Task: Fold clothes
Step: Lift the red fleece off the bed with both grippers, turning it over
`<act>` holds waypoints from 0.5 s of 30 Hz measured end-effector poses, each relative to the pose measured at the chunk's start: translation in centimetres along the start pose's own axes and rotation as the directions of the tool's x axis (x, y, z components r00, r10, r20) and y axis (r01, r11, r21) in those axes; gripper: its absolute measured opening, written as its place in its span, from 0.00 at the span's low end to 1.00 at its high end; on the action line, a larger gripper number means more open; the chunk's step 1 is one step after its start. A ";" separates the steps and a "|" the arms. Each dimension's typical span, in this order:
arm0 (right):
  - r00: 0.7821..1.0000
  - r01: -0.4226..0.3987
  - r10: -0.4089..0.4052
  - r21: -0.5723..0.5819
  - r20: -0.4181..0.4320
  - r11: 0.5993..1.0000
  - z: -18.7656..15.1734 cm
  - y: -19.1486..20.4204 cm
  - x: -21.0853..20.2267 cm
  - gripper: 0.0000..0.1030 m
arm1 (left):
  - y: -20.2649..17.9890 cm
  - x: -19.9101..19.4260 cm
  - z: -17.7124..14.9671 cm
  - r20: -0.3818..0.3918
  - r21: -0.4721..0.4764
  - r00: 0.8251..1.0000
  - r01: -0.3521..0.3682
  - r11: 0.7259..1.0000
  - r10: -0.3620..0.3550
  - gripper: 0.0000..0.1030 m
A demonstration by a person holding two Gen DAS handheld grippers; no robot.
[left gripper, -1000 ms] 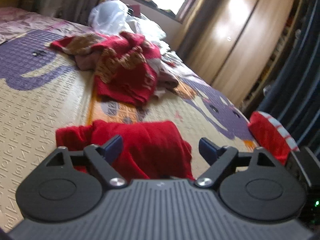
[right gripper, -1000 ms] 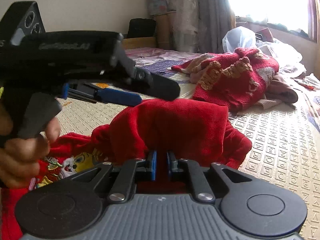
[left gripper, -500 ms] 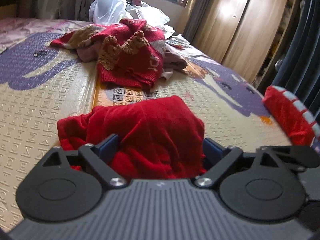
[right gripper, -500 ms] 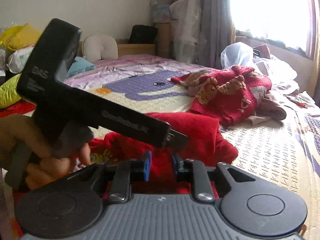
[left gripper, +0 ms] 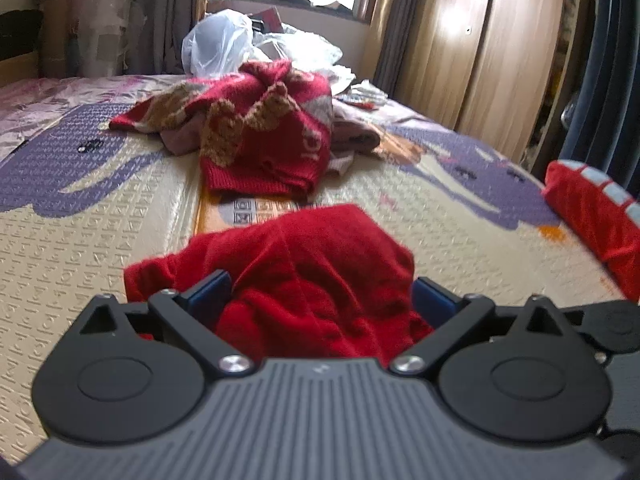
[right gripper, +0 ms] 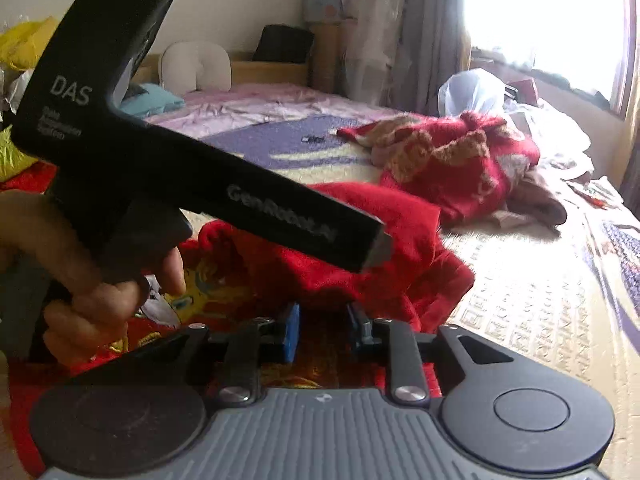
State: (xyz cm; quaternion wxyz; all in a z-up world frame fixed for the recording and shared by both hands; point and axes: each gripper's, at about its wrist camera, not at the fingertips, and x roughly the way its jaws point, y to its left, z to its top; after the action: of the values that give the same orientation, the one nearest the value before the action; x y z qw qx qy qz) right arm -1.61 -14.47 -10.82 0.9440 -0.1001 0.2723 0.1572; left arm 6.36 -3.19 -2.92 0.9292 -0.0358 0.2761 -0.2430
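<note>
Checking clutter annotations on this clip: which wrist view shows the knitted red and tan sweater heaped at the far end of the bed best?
The left wrist view: the sweater sits near centre, unobstructed, its tan pattern and ribbed hem legible. In the right wrist view the sweater lies off to the right, washed out by window glare.

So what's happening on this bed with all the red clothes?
A person is folding clothes with a handheld gripper in each hand. Both the left gripper and the right gripper are opening over a red garment bunched on the bed mat. A knitted red sweater lies heaped farther back, unfolded.
</note>
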 end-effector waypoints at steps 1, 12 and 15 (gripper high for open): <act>1.000 0.003 -0.003 0.001 0.006 1.000 0.1 -0.1 -0.3 0.28 | 0.0 -0.2 0.1 0.005 -0.006 1.000 0.002 1.000 -0.002 0.96; 0.999 -0.009 0.011 -0.062 0.034 0.998 0.6 1.2 -3.5 0.33 | 0.0 -4.8 1.5 0.072 0.026 0.997 0.009 1.000 -0.011 0.96; 0.999 -0.016 0.020 -0.103 0.042 0.995 0.5 1.7 -5.1 0.36 | -0.1 -6.2 1.5 0.064 0.071 0.998 0.004 0.997 -0.009 0.96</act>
State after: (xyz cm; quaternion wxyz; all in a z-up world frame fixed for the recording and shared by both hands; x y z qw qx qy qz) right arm -6.11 -13.97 -7.81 0.9418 -0.1424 0.2443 0.1817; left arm 2.56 -0.46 1.46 0.9375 -0.0113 0.2372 -0.2544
